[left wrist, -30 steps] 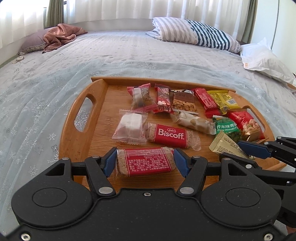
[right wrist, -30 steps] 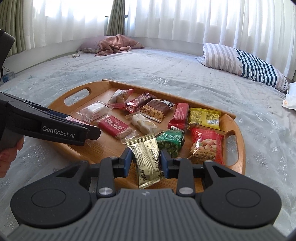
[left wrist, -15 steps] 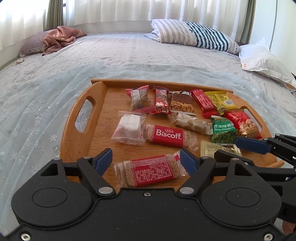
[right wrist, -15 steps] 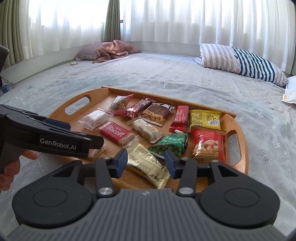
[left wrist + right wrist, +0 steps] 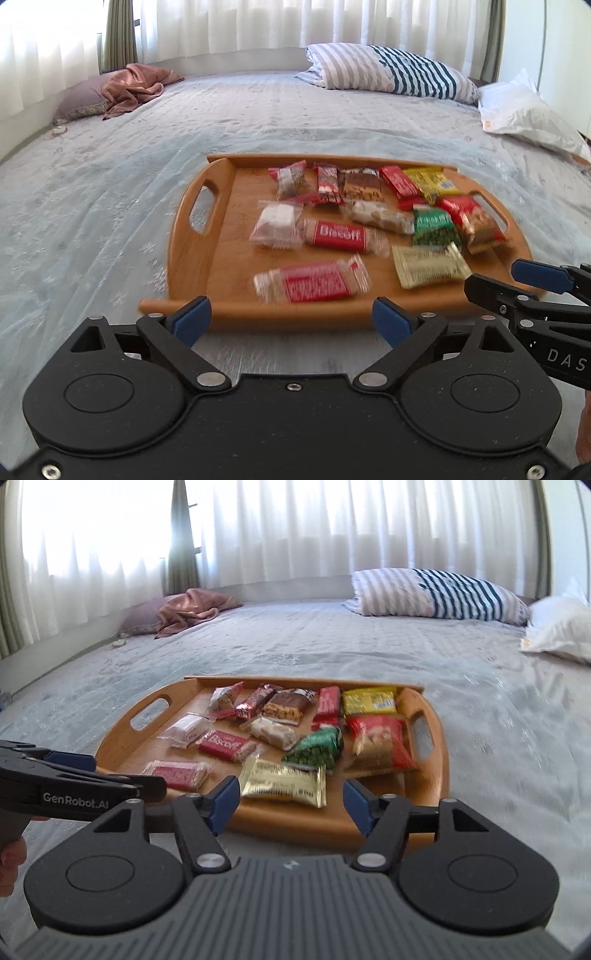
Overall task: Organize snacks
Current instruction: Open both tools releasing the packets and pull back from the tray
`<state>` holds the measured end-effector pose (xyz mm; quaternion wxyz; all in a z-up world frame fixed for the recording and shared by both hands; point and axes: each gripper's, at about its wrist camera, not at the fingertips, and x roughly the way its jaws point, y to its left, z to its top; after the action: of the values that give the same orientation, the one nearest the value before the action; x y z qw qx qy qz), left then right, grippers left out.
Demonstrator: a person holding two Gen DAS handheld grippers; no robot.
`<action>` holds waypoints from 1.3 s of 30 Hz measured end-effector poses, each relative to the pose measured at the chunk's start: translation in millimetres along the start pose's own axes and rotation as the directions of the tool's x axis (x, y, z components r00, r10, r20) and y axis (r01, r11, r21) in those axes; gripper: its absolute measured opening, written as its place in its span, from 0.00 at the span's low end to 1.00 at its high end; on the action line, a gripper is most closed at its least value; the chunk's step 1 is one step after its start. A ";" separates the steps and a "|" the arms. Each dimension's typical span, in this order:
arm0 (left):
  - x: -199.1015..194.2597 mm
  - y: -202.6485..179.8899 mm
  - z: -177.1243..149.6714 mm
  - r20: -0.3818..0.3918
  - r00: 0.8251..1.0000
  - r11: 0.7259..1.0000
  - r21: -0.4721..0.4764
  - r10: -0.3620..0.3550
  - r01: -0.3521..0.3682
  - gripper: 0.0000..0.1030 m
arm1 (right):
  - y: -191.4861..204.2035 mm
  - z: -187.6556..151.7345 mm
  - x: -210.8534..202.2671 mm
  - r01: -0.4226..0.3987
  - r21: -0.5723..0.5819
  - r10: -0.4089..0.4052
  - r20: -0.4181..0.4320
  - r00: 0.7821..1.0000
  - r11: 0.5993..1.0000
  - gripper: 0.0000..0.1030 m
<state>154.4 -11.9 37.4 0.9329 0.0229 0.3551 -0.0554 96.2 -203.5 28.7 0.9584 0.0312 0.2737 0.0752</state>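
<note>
Sunlit white curtains back a wide bed under a pale blue embroidered bedspread, with a crumpled pink blanket at ten o'clock and a striped pillow at one o'clock. At the centre lies an oval wooden tray with cut-out handles, and every snack in sight rests on it.

At the tray's nine o'clock side sits a clear packet with a white sweet, then a red Biscoff biscuit. Toward six o'clock lies the long clear-and-red biscuit bar, which a second ago sat pinched in the left claw. That claw is now pulled back short of the tray's near rim, its jaws opening wide with nothing between them.

Further right, a green pea packet and a red nut bag crowd three o'clock, with red and yellow bars behind at twelve. The gold foil packet lies flat at five o'clock; it too was gripped a second ago. The right claw has backed off, jaws opening, empty, the packet lying just beyond its pads.

Both pieces are released onto the tray. Judging by the bare bedspread around it, gathering looks nearly done; what remains is probably tidying the rows.
</note>
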 end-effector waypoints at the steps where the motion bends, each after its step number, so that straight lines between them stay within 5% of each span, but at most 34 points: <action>1: -3.7 -1.2 -2.4 -0.004 1.000 1.000 0.007 0.004 -0.004 0.92 | 0.1 -4.3 -2.7 0.007 0.008 -0.007 -0.001 1.000 1.000 0.74; 18: -86.0 -1.6 -37.8 0.022 1.000 0.999 -0.041 -0.006 0.007 0.94 | 2.9 -39.1 -47.6 0.074 0.052 -0.075 0.017 0.997 0.996 0.79; 39: -38.7 5.2 -80.3 -0.006 0.999 0.997 -0.065 0.035 -0.036 0.97 | 12.1 -66.9 -26.4 0.131 -0.037 -0.133 -0.047 0.990 0.991 0.87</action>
<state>73.3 3.2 3.2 0.9331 -0.0010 0.3585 -0.0273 37.1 -194.6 -13.1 0.9545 -0.0050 0.2977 0.0171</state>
